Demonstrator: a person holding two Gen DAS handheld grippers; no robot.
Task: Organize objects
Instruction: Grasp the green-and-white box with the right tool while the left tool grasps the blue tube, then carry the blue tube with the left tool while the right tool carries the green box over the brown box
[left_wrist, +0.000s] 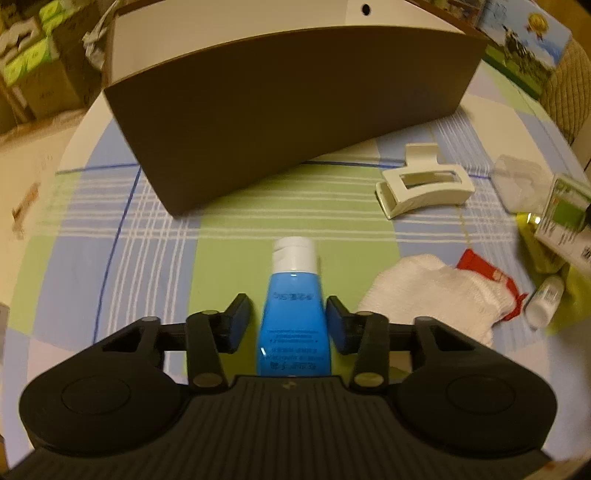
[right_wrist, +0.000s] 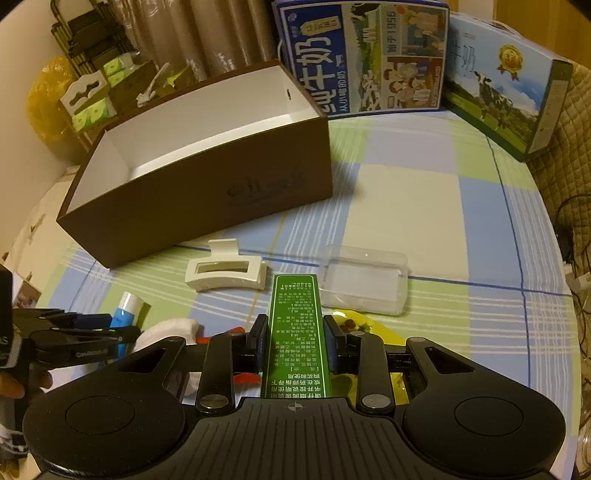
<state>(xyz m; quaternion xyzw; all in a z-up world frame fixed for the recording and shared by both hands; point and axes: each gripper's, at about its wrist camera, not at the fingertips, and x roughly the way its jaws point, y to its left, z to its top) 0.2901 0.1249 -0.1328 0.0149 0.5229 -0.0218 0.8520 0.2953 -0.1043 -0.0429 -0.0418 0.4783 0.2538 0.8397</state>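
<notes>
So both hands are busy here: the left gripper sits around the blue tube with a sliver of gap on each side, so its jaws are parted and straddling, not squeezing yet, and the tube lies on the tablecloth with its white cap pointing at the far side. The right gripper is clamped on the green box, pads pressed against both long sides, and the box looks lifted off the clutter below. Everything's presumably headed for the brown box, which sits far and left in the right wrist view, open on top, white inside, and empty as far as I can see. If it were me I'd close on the tube at its fatter middle, not the cap end, since soft tubes squirm, and squeeze gently so nothing pops. For the green one, clear the brown wall before going in, then lay it flat along a side to leave room. Still loose on the cloth: the white hair claw near the brown box, the clear plastic case right of it, a white cloth and a small white bottle. The table's got a blue and green plaid cover, with milk cartons stacked at the far edge and cardboard boxes off to the left.
</notes>
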